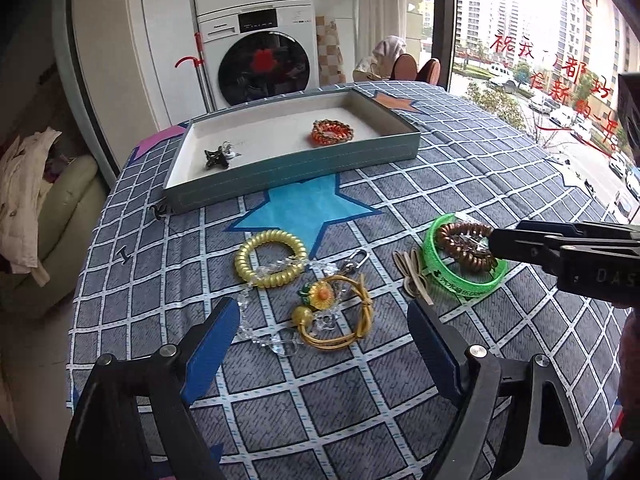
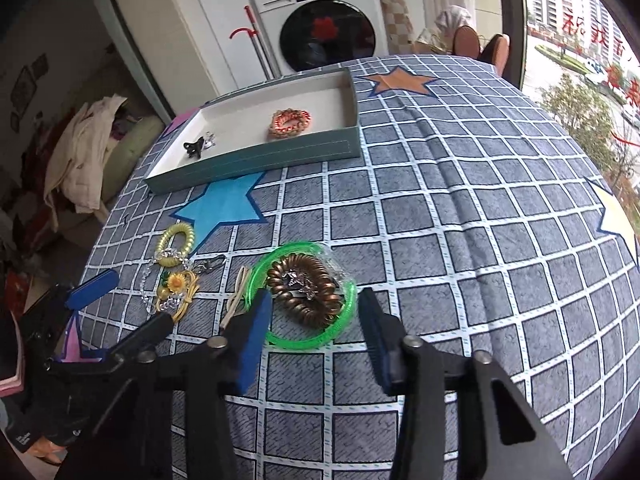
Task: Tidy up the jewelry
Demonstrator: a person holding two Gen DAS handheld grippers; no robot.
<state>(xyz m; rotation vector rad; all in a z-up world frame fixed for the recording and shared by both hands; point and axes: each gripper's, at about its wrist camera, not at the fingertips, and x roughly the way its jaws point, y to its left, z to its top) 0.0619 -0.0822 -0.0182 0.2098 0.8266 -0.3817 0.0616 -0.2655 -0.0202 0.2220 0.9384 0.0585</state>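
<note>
Jewelry: brown coiled band (image 2: 306, 294) inside glossy green bangle (image 2: 308, 338); left tongs (image 1: 322, 334), right tongs (image 2: 316, 330) spread.

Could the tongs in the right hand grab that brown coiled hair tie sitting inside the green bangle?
Probably yes. The right tongs are open, just short of the green bangle, and nothing covers the brown coiled hair tie. The bangle rings it, so they might catch both.

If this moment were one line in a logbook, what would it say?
left tongs: open, over yellow flower tie | right tongs: open, at green bangle | tray: two pieces
</note>
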